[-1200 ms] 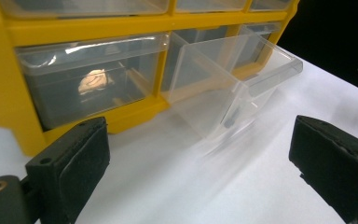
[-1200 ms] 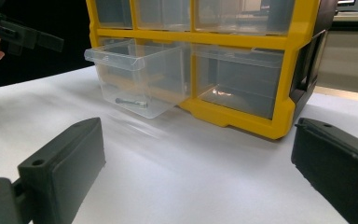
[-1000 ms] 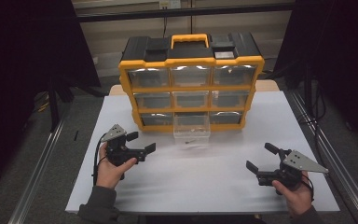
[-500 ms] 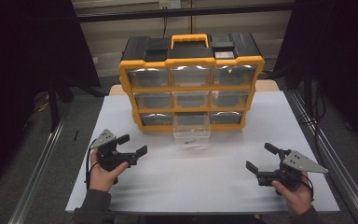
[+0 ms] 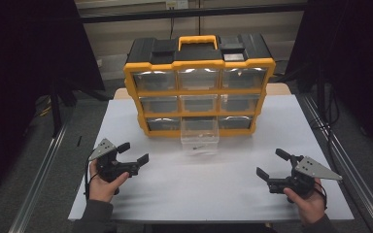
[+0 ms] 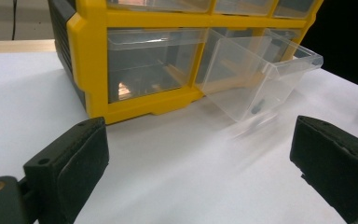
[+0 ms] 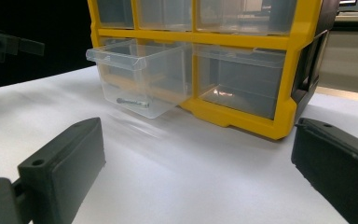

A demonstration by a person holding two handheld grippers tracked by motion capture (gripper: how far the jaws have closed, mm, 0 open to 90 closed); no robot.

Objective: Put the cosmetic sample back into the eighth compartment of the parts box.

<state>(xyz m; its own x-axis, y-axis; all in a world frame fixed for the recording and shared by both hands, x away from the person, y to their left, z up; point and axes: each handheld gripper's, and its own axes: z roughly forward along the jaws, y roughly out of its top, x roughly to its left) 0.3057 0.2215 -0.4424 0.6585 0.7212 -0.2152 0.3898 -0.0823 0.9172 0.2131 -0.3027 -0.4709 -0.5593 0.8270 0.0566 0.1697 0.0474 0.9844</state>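
Observation:
A yellow and black drawer cabinet (image 5: 199, 90) stands at the back of the white table (image 5: 209, 189). Its bottom middle clear drawer (image 5: 200, 136) is pulled out, and a small dark screw (image 7: 131, 101) lies inside it. In the high view my left gripper (image 5: 132, 153) is held open at the front left of the table, with nothing between its jaws. My right gripper (image 5: 273, 164) is open at the front right, also holding nothing. In the left gripper view the pulled-out drawer (image 6: 261, 74) lies ahead and to the right. In the right gripper view the drawer (image 7: 140, 74) lies ahead and to the left.
The cabinet (image 6: 135, 60) has three rows of clear drawers and a yellow carry handle (image 5: 197, 41) on top. Metal rails (image 5: 337, 160) run along both sides of the table. The other gripper (image 7: 4, 44) shows far left in the right gripper view.
My left gripper has drawn back toward the front left of the table, away from the cabinet. The right gripper has stayed in place.

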